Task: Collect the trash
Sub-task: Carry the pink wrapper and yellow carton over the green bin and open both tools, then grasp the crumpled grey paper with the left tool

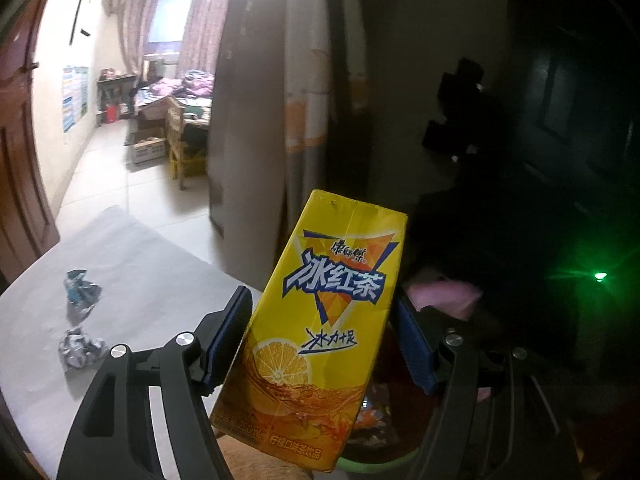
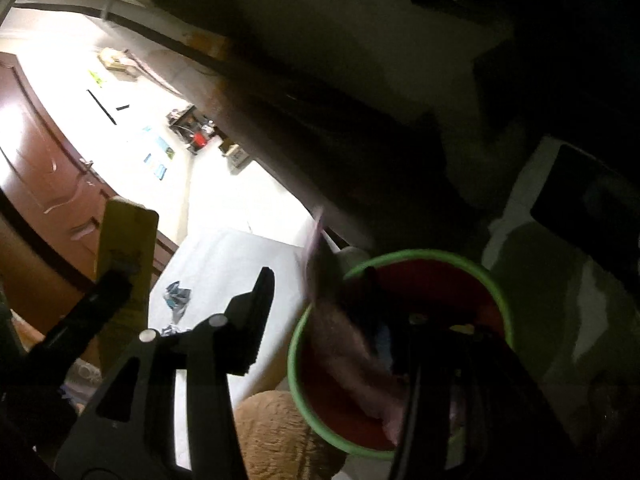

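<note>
From the left wrist, the left gripper (image 1: 320, 344) holds one yellow cardboard iced-tea drink carton (image 1: 324, 320) between its blue pads, tilted, above the dim green-rimmed red bin (image 1: 372, 466). The carton is probably empty, so light, its thin walls liable to buckle; mid-body on the flat sides is the sound hold. Two crumpled foil wrappers (image 1: 82, 292) lie on the grey table (image 1: 160, 272), soft and springy, best pinched across the bulk. From the right wrist, the right gripper (image 2: 340, 320) hangs spread wide over the bin's rim (image 2: 420, 254), a pink limp scrap (image 2: 352, 344) blurred between its fingers; whether anything touches it I cannot tell.
</note>
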A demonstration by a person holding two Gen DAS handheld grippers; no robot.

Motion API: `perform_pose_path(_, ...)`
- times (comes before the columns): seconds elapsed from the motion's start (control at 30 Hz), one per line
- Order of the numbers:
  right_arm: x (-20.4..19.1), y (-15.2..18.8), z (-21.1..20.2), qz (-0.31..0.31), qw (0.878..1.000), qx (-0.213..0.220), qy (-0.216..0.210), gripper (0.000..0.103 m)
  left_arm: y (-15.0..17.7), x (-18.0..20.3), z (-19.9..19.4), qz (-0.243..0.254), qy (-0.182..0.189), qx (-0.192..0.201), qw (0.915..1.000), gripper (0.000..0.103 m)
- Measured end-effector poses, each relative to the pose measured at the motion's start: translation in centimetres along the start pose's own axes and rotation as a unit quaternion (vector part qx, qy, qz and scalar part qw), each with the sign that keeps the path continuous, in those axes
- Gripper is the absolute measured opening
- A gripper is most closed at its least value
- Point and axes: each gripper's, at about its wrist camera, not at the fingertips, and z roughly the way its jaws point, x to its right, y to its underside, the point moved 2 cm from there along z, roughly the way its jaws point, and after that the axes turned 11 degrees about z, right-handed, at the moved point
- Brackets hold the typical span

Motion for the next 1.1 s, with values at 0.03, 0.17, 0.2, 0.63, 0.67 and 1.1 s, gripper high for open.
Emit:
perform_pose_path(0.03,0.1,0.1,0.1,0.003,1.000,0.000,0.008,0.049,0.0,0.3,0.2,0.004,0.008,-0.004,1.0000,0.084)
perform_pose_path(0.17,0.3,0.1,0.0,0.013,0.999,0.012,0.029,0.062,0.0,0.8,-0.3,0.022,0.012,0.004,0.9997,0.086)
perform_pose_path(0.2,0.1,0.0,-0.1,0.010,0.999,0.014,0.033,0.062,0.1,0.8,-0.4,0.026,0.012,0.004,0.9996,0.086)
perform_pose_path(0.63,-9.2,2.9,0.8,-0.123,0.992,0.017,0.035,0.073,2.4,-7.7,-4.1,-0.013,-0.067,0.002,0.9977,0.087)
perform_pose_path(0.67,-10.1,3.2,1.1,-0.130,0.991,0.013,0.029,0.073,2.7,-8.5,-4.5,-0.018,-0.078,0.002,0.9968,0.087)
perform_pose_path(1.1,-17.1,7.6,3.5,-0.194,0.980,-0.035,-0.018,0.078,7.8,-20.0,-6.5,-0.094,-0.175,-0.029,0.9797,0.087)
